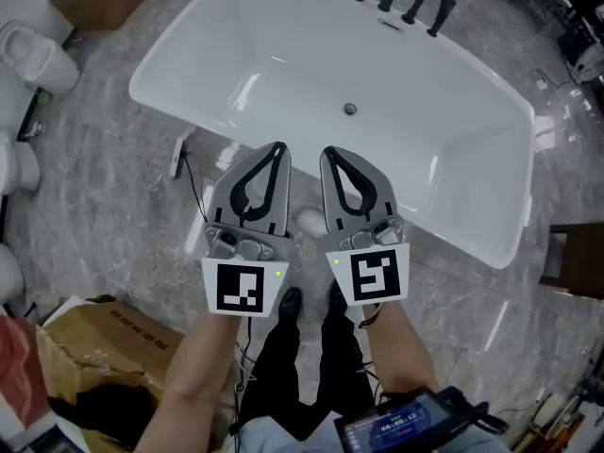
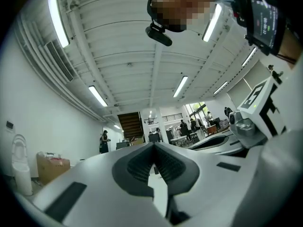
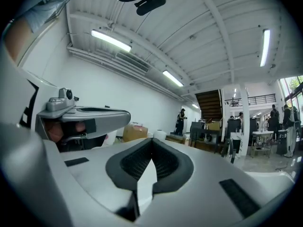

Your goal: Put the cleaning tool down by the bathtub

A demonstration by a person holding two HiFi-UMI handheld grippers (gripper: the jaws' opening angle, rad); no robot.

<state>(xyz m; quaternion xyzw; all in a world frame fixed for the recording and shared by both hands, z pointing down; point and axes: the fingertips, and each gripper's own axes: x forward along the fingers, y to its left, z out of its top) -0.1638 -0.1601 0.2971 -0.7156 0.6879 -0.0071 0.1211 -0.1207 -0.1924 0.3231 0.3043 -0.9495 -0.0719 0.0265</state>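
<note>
Left gripper [image 1: 277, 149] and right gripper [image 1: 328, 154], grey: jaws closed, empty, side by side above white oval bathtub [image 1: 472, 243]. White handled cleaning tool [image 1: 178, 156] on marble floor [image 1: 104, 187] beside tub (head view only).

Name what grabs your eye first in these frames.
A big white bathtub fills the upper half of the head view, empty, with a black faucet on its far rim. The left gripper and right gripper are held side by side over the tub's near edge, fingers shut with nothing between them. A torn cardboard box sits on the marble floor at lower left.
</note>
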